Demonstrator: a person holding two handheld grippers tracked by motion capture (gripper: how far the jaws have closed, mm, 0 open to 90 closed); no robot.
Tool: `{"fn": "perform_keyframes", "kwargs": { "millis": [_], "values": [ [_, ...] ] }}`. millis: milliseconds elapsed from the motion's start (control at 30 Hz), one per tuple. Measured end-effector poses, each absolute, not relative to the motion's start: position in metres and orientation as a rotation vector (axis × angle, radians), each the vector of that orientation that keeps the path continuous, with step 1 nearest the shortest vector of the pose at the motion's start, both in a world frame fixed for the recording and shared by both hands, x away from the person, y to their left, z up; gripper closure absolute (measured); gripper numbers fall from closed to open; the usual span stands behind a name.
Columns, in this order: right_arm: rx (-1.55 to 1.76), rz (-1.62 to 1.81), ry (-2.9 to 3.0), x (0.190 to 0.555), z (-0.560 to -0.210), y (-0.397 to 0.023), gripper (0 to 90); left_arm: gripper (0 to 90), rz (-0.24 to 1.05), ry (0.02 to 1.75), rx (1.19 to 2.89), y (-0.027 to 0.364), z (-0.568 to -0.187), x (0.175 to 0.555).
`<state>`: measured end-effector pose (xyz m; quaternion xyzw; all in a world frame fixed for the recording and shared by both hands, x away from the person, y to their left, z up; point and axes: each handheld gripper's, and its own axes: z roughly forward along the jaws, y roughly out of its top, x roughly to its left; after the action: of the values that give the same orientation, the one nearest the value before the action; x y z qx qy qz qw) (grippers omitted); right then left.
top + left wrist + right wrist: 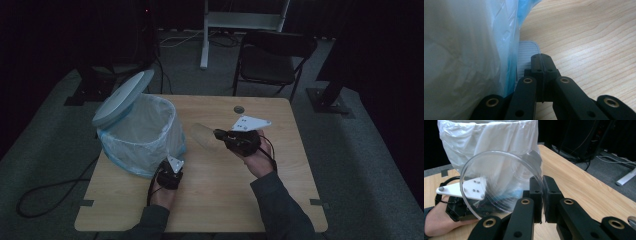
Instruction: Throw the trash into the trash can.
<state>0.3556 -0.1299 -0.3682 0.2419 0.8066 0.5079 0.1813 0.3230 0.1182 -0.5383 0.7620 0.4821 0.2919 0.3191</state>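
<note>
— Bin (137, 135) at left of the high view, lined with a white bag (489, 142), lid (121, 97) tipped up; contents hidden.
— Left gripper (540, 65)?
— Jaws together beside the bin, nothing between them.
— And centre-right?
— Right gripper (542, 192) clamped on a clear plastic cup's (499, 182) rim; the cup is faint from above.

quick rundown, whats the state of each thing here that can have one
bin: upright on the table, lined with a bag
bin lid: swung up, open
clear plastic cup: held on its side, empty
right gripper: shut on the cup's rim
left gripper: shut, beside the bin's base
chair: upright, unoccupied
</note>
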Motion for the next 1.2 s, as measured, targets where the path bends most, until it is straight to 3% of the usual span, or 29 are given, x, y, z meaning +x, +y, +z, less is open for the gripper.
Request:
{"fn": "perform_keyframes", "kwargs": {
  "millis": [1200],
  "values": [
    [0.593, 1.483, 2.27, 0.355, -0.342, -0.104, 86.5, 90.0, 0.763, 1.271, 1.999, 0.118, -0.538, 0.323]
  ]
}}
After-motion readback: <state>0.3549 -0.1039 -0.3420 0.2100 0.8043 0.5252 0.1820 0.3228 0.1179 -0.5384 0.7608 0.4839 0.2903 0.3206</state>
